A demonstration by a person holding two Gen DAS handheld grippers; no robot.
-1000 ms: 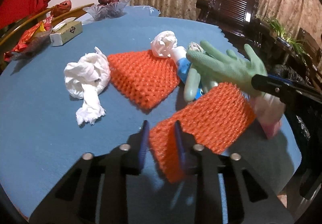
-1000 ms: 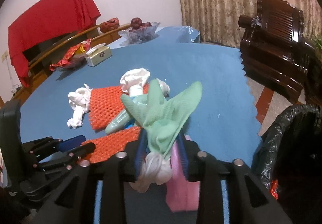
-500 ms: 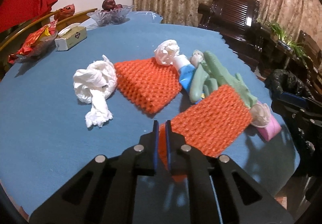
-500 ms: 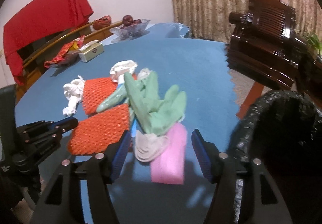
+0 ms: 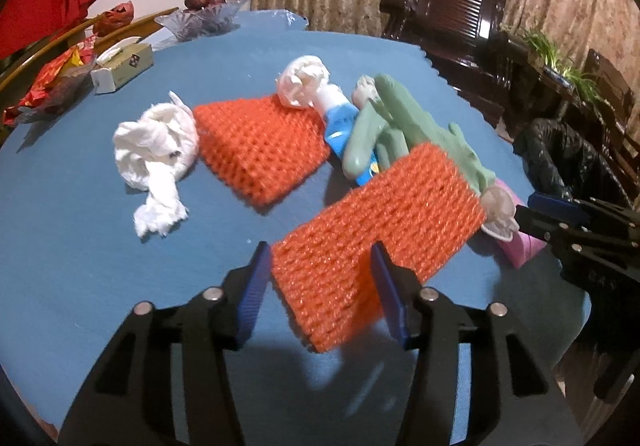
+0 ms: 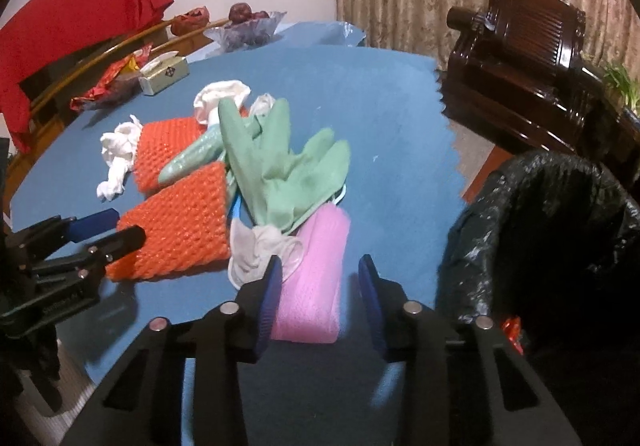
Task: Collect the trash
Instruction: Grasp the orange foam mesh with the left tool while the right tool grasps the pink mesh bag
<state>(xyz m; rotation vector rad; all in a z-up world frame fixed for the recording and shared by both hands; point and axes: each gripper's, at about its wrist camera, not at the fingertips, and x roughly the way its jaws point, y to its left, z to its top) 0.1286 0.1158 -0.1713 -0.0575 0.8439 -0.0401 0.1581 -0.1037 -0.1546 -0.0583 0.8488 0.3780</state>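
Note:
Trash lies on the round blue table (image 5: 80, 230). My left gripper (image 5: 318, 288) is open, its jaws either side of the near end of an orange foam net (image 5: 384, 221), also in the right wrist view (image 6: 180, 221). A second orange net (image 5: 260, 149), a white tissue wad (image 5: 154, 149), a blue-white tube (image 5: 338, 117) and green rubber gloves (image 6: 284, 169) lie behind. My right gripper (image 6: 320, 296) is open around a pink foam piece (image 6: 316, 274), next to the gloves' white cuff (image 6: 256, 250).
A black-lined trash bin (image 6: 548, 246) stands off the table's right edge. A tissue box (image 5: 122, 67), snack wrappers (image 5: 52, 81) and a glass fruit bowl (image 5: 200, 15) sit at the far left. Dark wooden chairs (image 6: 516, 57) stand behind.
My left gripper closed on the orange net, then opened again around it. My right gripper let go of the green gloves, which now lie on the table, and sits open over the pink foam.

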